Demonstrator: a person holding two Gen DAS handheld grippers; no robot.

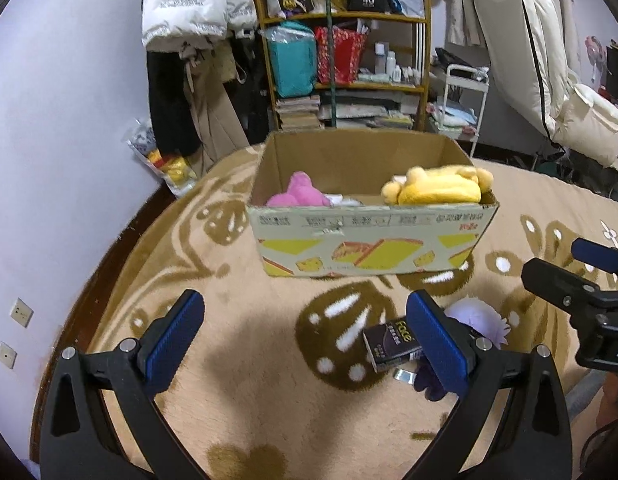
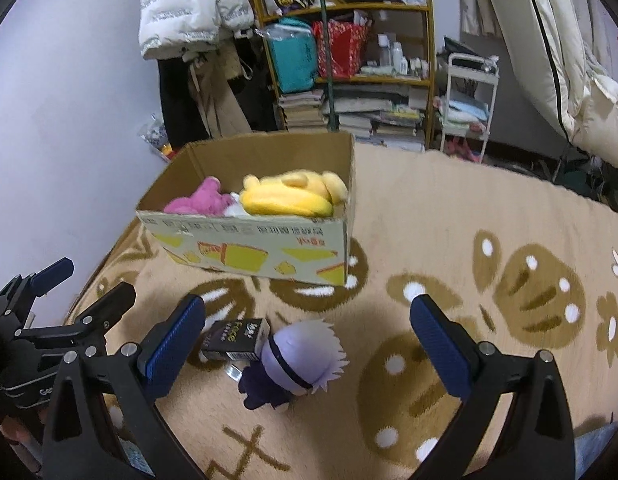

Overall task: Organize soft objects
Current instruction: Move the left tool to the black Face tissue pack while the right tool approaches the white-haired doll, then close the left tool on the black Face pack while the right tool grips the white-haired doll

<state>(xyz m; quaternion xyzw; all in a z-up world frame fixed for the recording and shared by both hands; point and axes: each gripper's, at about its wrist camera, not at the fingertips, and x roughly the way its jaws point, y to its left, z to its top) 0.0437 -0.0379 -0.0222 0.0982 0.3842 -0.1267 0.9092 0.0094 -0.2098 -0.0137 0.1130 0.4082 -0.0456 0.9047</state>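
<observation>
Two grippers hover low over a beige blanket (image 2: 409, 208) patterned with brown leaves and white dots. The right gripper (image 2: 309, 344) has its blue-padded fingers spread wide and holds nothing; between them, nearer the left pad, lies a small plush doll (image 2: 297, 360) with pale lilac hair, a dark band across its face and a dark purple body, lying on its side on the blanket. Touching the doll's head on the left is a small black carton (image 2: 235, 340) printed with "Face", and a bit of shiny metal (image 2: 234, 372) shows just under it.

The left gripper (image 1: 305, 340) is likewise spread wide and empty. In its view the black carton and the doll (image 1: 475, 320) sit at and behind its right finger, the doll partly hidden by that pad, so the doll lies off to the right of its gap, not inside it. Each gripper appears at the edge of the other's view, side by side and apart.

Farther off on the blanket stands an open cardboard box (image 2: 265, 256) with yellow graphics on its front wall. Inside it lie a pink plush toy (image 2: 201, 202) on the left and a yellow plush toy (image 2: 289, 196) on the right, with something white between them.

Beyond the blanket's edge stand a wooden shelf (image 2: 389, 10) crowded with bags, bottles and stacked books, a white puffer jacket (image 2: 185, 4) hanging to its left, and a white trolley (image 2: 469, 92) to its right.
</observation>
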